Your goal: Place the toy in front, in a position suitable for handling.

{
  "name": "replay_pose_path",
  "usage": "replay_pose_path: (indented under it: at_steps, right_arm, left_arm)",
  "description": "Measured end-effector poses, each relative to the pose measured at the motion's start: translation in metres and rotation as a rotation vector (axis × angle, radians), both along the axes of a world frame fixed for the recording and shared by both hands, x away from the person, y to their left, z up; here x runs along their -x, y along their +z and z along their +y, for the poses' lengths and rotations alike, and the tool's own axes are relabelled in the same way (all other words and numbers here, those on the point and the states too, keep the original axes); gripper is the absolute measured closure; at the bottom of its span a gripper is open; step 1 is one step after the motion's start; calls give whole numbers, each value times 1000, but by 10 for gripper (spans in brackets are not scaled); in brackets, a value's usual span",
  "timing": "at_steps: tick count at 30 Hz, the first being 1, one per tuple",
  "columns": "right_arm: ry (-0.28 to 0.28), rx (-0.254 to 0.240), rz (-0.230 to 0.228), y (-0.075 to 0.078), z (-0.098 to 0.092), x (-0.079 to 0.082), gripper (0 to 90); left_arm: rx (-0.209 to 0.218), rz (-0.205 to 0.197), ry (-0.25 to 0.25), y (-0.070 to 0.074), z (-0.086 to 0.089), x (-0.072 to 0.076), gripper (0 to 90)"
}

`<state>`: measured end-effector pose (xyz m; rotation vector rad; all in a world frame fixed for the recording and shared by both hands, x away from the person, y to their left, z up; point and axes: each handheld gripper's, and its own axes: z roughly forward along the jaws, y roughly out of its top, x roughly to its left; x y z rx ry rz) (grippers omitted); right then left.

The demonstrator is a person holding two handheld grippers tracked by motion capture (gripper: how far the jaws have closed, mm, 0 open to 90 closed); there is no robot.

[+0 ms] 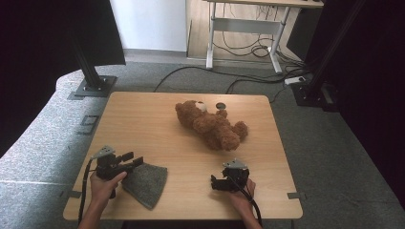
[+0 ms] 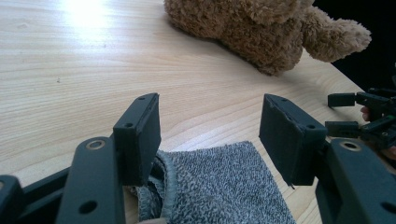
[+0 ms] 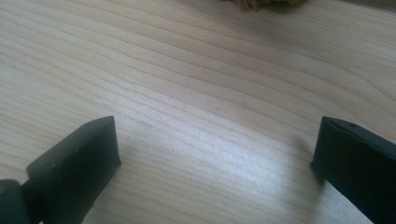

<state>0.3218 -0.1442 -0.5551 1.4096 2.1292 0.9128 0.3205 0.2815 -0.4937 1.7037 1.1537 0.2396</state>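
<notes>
Grey carpet runs around my pale wooden table [image 1: 143, 119], with black curtains at both sides swallowing whatever stands behind them. My left claw [image 1: 135, 159] lies low near the front left corner of the table, its jaws standing apart with nothing pressed between the pads. A grey knitted cloth [image 1: 147, 183] lies flat under and just ahead of it. In the left gripper view the cloth [image 2: 224, 186] sits below the gap, its rolled hem tucked against one jaw, and whether that jaw actually touches the hem I cannot tell; the near part of the cloth is cut off by the bottom edge.

My right claw [image 1: 213, 183] rests near the front right of the table, pointing towards the cloth, its jaws spread over bare wood and holding nothing. My own hand [image 1: 241, 193] covers much of its body from above.

A brown teddy bear [image 1: 210, 125] lies on its back towards the far side of the table, well apart from both claws. Just beside the bear's head sits a small dark round thing [image 1: 220, 105], too small to identify. In the right gripper view only a blurred fringe of brown fur [image 3: 261, 3] shows at the top edge.
</notes>
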Motion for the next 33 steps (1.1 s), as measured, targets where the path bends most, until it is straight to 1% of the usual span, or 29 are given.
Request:
replay_pose_path:
  at_steps: [1, 2, 3, 4, 5, 6, 8, 9, 10, 11, 12, 15, 17, 18, 20, 21, 22, 23, 24, 26, 27, 28, 29, 31, 32, 33]
  right_arm:
    - [0, 0, 0, 0, 0, 0, 45]
    - [-9, 0, -6, 1, 0, 3, 95]
    - [-9, 0, -6, 1, 0, 3, 95]
    - [-17, 6, -13, 3, 1, 6, 134]
    - [-23, 16, -24, 4, 2, 8, 134]
    - [-22, 19, -35, 5, 2, 10, 134]
    - [-21, 11, -41, 7, 2, 12, 136]
    - [-17, -14, -48, 10, 1, 15, 138]
    - [-17, -26, -56, 12, -1, 17, 140]
    - [-17, -26, -56, 12, -1, 17, 140]
    - [-32, -52, -73, 17, -4, 19, 148]
    - [-38, -81, -111, 31, -10, 21, 154]
    - [-39, -122, -134, 42, -13, 21, 154]
    - [-37, -130, -141, 47, -14, 20, 154]
    - [-39, -153, -158, 59, -15, 14, 154]
    - [-41, -165, -158, 63, -15, 10, 154]
    - [-41, -165, -158, 63, -15, 10, 154]
    - [-38, -165, -161, 73, -12, -1, 153]
    - [-38, -157, -165, 77, -10, -6, 153]
    - [-40, -159, -168, 88, -7, -18, 153]
    - [-44, -158, -175, 94, -6, -23, 152]
    - [-44, -158, -175, 94, -6, -23, 152]
    - [-45, -155, -193, 107, -3, -34, 152]
    - [-42, -154, -194, 116, -1, -45, 148]
    - [-42, -154, -194, 116, -1, -45, 148]
    - [-41, -150, -186, 121, 1, -60, 145]
  left_arm:
    - [-3, 1, -1, 0, 0, 0, 382]
    - [-6, 1, -2, 0, 0, 0, 382]
    - [-8, 0, -4, 1, 0, 1, 382]
    - [-5, -2, -3, 1, 0, 2, 382]
    - [3, -7, -5, 3, 1, 3, 382]
    - [3, -7, -5, 3, 1, 3, 382]
    - [7, -8, -6, 4, 1, 3, 381]
    - [6, -10, -7, 5, 1, 3, 381]
    - [6, -14, -11, 7, -1, 2, 380]
    - [6, -14, -11, 7, -1, 2, 378]
    - [-1, -16, -18, 8, -3, 1, 378]
    - [-5, -17, -22, 10, -5, -1, 376]
    - [-6, -17, -24, 10, -6, -3, 376]
    - [-6, -17, -24, 10, -6, -3, 376]
    - [-6, -15, -27, 10, -7, -4, 376]
    - [-6, -15, -27, 10, -7, -4, 377]
    - [-7, -14, -28, 9, -7, -4, 377]
    - [-9, -15, -31, 9, -8, -4, 377]
    - [-9, -15, -32, 9, -7, -4, 377]
    - [-7, -15, -32, 9, -7, -3, 377]
    - [-3, -15, -29, 9, -6, -3, 377]
    - [-3, -15, -29, 9, -6, -3, 377]
    - [-2, -16, -28, 9, -5, -3, 378]
    - [0, -15, -28, 9, -5, -3, 378]
    - [2, -15, -28, 9, -5, -3, 378]
    - [3, -15, -27, 9, -4, -3, 378]
